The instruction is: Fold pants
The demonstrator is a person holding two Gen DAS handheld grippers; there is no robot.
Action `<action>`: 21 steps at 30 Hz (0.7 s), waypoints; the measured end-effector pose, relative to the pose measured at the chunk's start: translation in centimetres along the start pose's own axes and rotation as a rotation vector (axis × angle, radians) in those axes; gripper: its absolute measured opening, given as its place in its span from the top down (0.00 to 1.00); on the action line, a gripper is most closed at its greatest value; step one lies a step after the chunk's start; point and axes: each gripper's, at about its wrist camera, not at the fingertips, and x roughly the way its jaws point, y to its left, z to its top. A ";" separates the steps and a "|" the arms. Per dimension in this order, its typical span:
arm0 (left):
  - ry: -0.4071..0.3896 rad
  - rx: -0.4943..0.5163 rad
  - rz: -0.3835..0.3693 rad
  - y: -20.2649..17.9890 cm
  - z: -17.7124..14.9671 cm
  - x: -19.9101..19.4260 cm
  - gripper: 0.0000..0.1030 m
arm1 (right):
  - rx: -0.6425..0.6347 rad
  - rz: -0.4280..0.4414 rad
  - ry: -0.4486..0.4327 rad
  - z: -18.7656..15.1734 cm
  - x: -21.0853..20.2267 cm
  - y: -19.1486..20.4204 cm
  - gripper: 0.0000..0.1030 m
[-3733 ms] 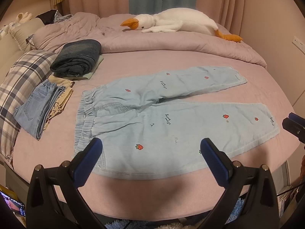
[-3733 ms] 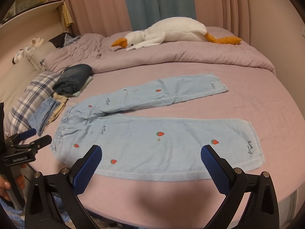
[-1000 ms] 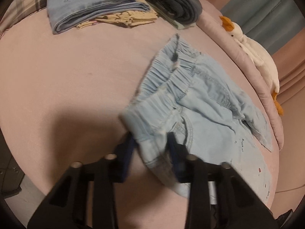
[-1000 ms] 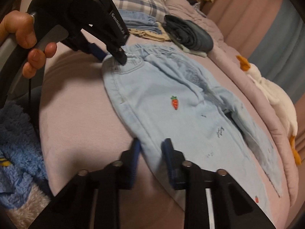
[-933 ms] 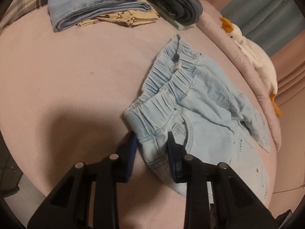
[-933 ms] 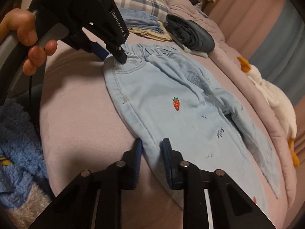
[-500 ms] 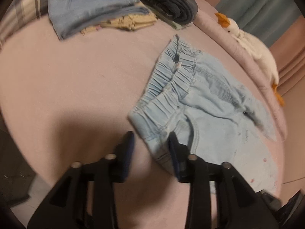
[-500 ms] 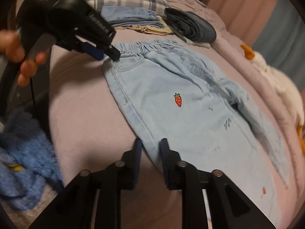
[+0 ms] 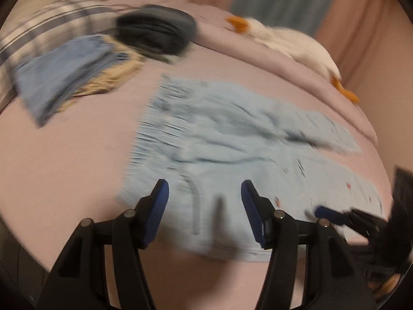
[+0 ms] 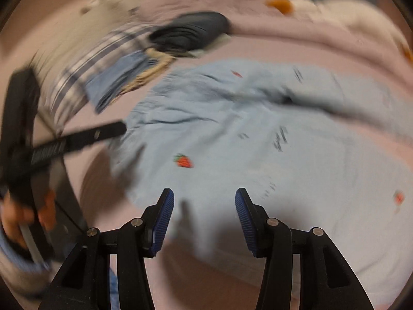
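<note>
A: One pair of pants (image 9: 232, 139), light blue, lies flat on the pink bed (image 9: 64, 160) in the left wrist view, waistband toward the bed's left edge and the legs running to the right. The left gripper (image 9: 204, 206) hangs over the hip with its two blue-padded fingers spread wide, nothing between them.

B: What else is there?

A: One dark folded bundle (image 9: 155, 29), one blue folded garment (image 9: 59, 77) on something tan, one plaid pillow (image 9: 38, 31) and one white goose toy (image 9: 291, 44) along the far edge. The other gripper pokes in low on the right. Everything is smeared by motion blur, so the prints on the cloth are hard to read.

B: And the right wrist view?

A: One pair of pants (image 10: 258, 134) again, spread across the bed (image 10: 296, 46); I count three strawberry prints. The right gripper (image 10: 204, 217) sits over the near edge of the cloth, fingers apart and empty. At the left a hand (image 10: 18, 217) holds the left gripper (image 10: 113, 129), its tip at the waistband corner; blur hides its finger gap here. The goose is cut off at the top.
</note>
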 end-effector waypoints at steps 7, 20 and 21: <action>0.089 0.079 0.039 -0.5 -1.5 3.7 0.45 | 0.128 -0.045 -0.013 -1.5 -1.1 -4.3 0.52; 0.101 0.060 0.027 -0.1 -1.5 3.6 0.44 | 0.408 -0.446 -0.065 -5.6 -9.4 -17.5 0.52; 0.102 0.057 0.034 -0.2 -1.4 3.6 0.44 | 0.400 -0.543 -0.040 -5.3 -9.7 -17.7 0.52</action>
